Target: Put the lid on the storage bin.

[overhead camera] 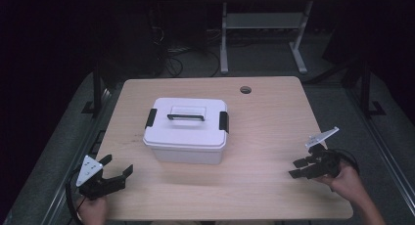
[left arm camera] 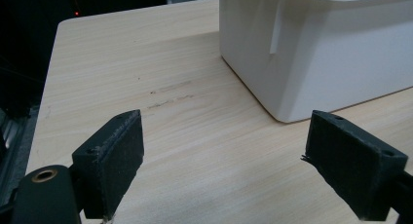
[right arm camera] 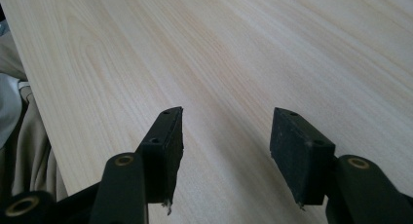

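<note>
White lidded box centred on wooden worktop, both claws empty at the near edge.
Worktop (overhead camera: 274, 122) is set in a dark room, desk legs seen behind. Box (overhead camera: 187, 130), long axis left-right, handle (overhead camera: 186, 117) on top, is placed ahead-right of the left claw (overhead camera: 117, 170), which is nearer and held with jaws apart; right claw (overhead camera: 299, 168) is well apart, also gaping.

Smooth white plastic box (overhead camera: 187, 132) on a matt pale wood-grain table (overhead camera: 274, 122); fingers (left arm camera: 114, 158) matt black.
</note>
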{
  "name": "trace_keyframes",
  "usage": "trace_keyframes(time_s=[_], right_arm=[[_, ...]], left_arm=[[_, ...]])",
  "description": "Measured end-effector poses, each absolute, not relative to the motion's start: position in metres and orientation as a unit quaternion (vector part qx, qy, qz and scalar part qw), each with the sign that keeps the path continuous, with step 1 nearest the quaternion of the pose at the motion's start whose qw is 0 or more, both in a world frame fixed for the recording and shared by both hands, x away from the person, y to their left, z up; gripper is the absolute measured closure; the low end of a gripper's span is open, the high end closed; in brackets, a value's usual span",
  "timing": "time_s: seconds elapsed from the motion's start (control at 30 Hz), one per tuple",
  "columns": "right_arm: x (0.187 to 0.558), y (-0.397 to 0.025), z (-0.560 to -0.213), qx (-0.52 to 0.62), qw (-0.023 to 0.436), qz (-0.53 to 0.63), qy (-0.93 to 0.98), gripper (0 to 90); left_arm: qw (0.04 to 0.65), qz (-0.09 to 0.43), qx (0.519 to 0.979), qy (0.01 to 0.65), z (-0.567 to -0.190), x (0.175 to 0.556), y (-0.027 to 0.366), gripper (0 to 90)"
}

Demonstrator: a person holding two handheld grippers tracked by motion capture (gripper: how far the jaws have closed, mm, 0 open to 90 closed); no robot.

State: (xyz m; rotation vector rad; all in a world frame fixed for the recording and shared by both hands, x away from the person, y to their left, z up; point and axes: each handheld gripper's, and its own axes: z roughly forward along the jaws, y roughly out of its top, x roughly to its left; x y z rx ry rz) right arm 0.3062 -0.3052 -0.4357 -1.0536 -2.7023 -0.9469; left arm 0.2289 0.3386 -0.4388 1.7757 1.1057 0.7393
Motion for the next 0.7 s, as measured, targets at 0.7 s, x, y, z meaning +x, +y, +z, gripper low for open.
trace_keyframes(time_s=[0.7], right_arm=[[0.295, -0.312, -0.439, -0.348, 0.046, -0.313, -0.883, 44.6]], left_arm=[[0.448, 0.299, 0.715, 0.446, -0.438, 0.230, 0.338, 13.3]])
